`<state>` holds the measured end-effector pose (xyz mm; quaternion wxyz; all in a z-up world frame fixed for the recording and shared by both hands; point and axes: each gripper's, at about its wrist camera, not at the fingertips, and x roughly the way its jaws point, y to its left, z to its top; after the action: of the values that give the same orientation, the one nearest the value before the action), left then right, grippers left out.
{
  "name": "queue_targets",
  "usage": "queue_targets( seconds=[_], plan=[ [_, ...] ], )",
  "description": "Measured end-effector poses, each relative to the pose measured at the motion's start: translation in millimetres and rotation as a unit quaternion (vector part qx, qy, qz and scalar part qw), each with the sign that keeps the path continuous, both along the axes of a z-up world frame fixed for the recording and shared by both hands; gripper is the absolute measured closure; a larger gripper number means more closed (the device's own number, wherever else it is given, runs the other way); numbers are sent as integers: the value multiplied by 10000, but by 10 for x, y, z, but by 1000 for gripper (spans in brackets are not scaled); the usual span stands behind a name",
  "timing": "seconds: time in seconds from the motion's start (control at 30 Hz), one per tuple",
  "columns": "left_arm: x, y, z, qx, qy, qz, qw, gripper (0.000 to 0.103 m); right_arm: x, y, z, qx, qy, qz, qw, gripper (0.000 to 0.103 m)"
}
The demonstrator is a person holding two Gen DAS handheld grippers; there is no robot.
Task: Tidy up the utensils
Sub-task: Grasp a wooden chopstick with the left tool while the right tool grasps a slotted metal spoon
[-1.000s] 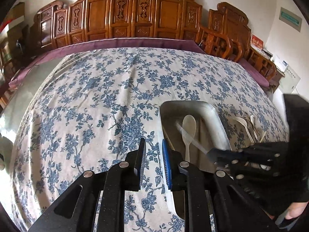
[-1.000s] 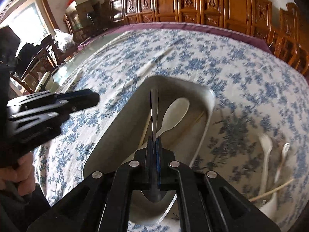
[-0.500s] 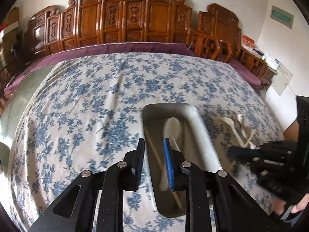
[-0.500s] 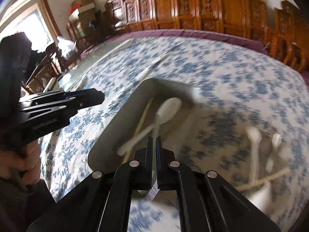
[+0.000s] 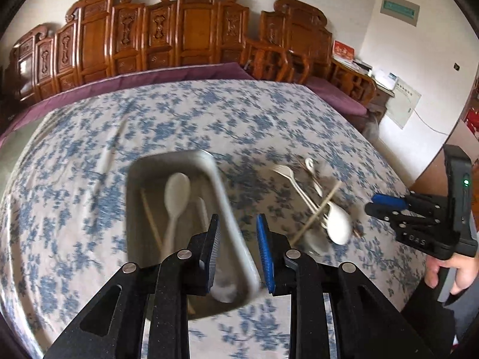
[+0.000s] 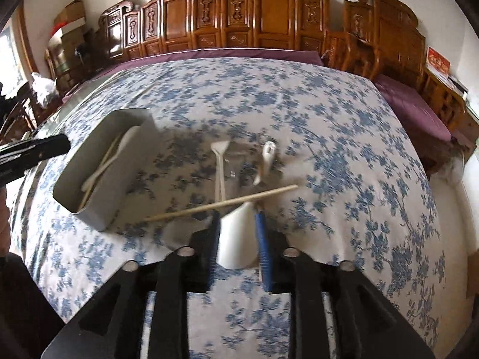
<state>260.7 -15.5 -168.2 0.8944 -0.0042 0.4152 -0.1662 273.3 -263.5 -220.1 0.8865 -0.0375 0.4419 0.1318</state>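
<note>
A metal tray [image 5: 239, 254] [image 6: 119, 185] on the flowered cloth holds a white spoon [image 5: 176, 191], a chopstick [image 5: 151, 218] and other blurred utensils. To its right lies a loose pile: a white fork [image 6: 220, 161], a small white spoon [image 6: 268, 155], a chopstick [image 6: 221, 202] and a large white spoon [image 6: 236, 248] [image 5: 338, 224]. My left gripper [image 5: 239, 248] is open over the tray's right rim, which shows in its gap without being pressed. My right gripper [image 6: 238, 236] [image 5: 371, 205] hovers at the pile with its jaws opening; the large spoon's bowl shows between them, ungripped.
Carved wooden chairs and a screen [image 5: 191, 30] line the table's far side. A purple underlay [image 6: 410, 113] edges the cloth. A hand [image 5: 449, 269] holds the right gripper's handle at the table's right side. Bare flowered cloth [image 5: 179, 113] spreads beyond the tray.
The right gripper carried a metal utensil over the tray, let it go, swung right to the loose pile and opened. The left gripper moved right, from beside the tray to over its right rim.
</note>
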Motion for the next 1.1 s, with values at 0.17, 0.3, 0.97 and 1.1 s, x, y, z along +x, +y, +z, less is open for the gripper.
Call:
queue_targets(
  seconds=[0.17, 0.3, 0.97, 1.1],
  plan=[
    [-3, -324, -93, -14, 146, -236, 9996, 80, 73, -120, -162, 30, -15, -17, 10000, 66],
    [51, -590, -234, 105, 324, -424, 9985, 80, 123, -221, -261, 118, -2, -34, 9999, 66],
    [449, -1235, -927, 859, 946, -842, 9882, 80, 179, -413, -344, 543, 46, 29, 9985, 66],
    [462, -1226, -957, 806, 930, -854, 9887, 80, 194, -386, -353, 562, 56, 9, 9984, 66]
  ],
)
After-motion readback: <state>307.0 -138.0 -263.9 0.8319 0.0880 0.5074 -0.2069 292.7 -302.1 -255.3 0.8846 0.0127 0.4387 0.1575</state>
